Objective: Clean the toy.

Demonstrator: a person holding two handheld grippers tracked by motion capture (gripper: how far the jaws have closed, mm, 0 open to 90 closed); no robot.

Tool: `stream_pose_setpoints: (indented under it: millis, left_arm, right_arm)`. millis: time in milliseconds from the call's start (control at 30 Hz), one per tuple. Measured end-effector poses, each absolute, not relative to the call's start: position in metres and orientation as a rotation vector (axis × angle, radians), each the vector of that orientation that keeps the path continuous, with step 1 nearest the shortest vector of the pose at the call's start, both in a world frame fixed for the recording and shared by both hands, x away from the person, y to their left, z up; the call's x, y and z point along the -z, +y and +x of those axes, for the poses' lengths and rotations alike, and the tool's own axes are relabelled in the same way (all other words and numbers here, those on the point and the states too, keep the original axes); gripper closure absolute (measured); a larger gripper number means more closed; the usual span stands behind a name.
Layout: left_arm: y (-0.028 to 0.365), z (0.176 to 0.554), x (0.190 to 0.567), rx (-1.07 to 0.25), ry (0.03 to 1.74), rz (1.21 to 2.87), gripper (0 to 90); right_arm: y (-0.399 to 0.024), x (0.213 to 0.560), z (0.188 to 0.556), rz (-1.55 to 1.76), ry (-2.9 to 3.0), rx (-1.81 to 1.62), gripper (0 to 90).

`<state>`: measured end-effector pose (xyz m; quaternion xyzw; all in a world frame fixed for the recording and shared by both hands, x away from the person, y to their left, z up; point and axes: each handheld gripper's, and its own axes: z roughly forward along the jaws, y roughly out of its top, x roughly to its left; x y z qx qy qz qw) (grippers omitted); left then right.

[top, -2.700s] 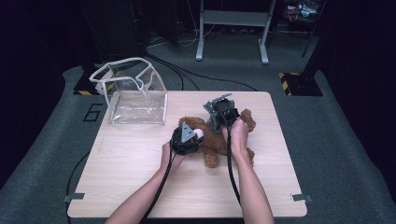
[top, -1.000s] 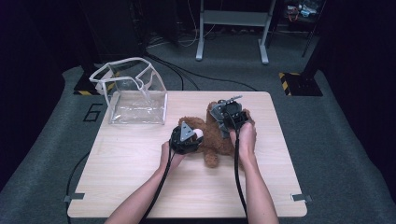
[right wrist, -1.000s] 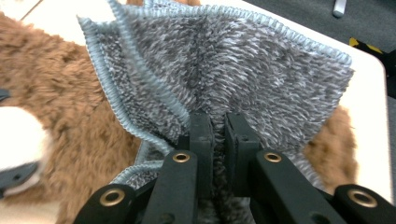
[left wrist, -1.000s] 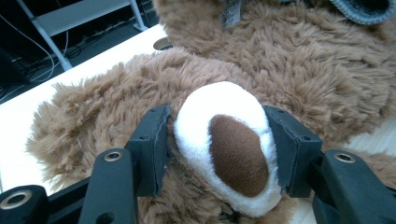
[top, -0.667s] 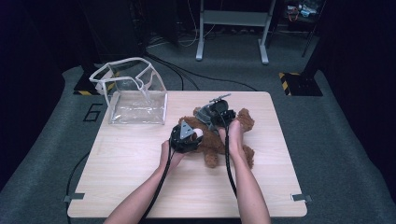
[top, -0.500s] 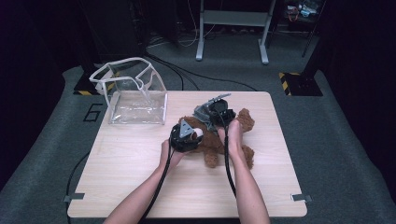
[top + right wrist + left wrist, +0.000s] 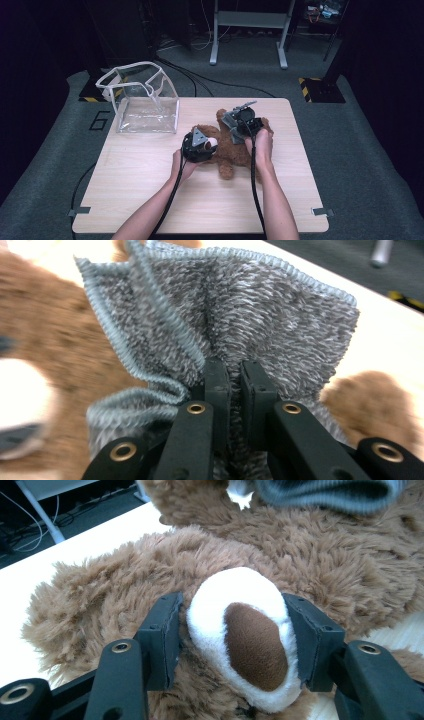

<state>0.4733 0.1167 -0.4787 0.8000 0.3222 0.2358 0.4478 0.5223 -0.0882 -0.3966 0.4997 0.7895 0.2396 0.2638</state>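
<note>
Count: one brown teddy bear, one grey knit cloth, one clear plastic bag, two grippers, one wooden table. Bear lies near the middle of the table, bag stands upright and open-topped at the far left corner, well apart from the bear. Left gripper: jaws part open, set either side of the bear's white muzzle with its brown nose patch; both pads touch or nearly touch the muzzle, can't tell how hard they press. Right gripper: jaws nearly closed, pinching a fold of the grey cloth, which fans out above them. In the high view the right gripper sits over the bear's upper body and the left gripper over its head, so head and most of the torso are hidden there; the cloth shows there only as a small grey patch beside the right gripper. Bear is blurred in the right gripper view, brown fur at the left and a paw-like lump at lower right. Left gripper view cuts off the bear's limbs; a grey strip of cloth crosses the top edge. Two cables trail back along the forearms.
</note>
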Motion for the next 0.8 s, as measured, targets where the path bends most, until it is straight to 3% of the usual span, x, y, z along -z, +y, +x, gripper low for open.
stream_pose_setpoints:
  millis: [367,600,800]
  left_arm:
    - [0.117,0.473,0.479,-0.586,0.799,1.977,44.6]
    - [0.117,0.474,0.479,-0.581,0.798,1.973,44.5]
    - [0.116,0.474,0.478,-0.582,0.800,1.980,44.5]
  right_arm:
    - [-0.143,0.391,0.523,1.519,2.003,-0.681,83.8]
    - [-0.105,0.373,0.508,1.420,2.096,-0.891,83.5]
    - [-0.073,0.395,0.514,1.351,2.201,-0.811,83.3]
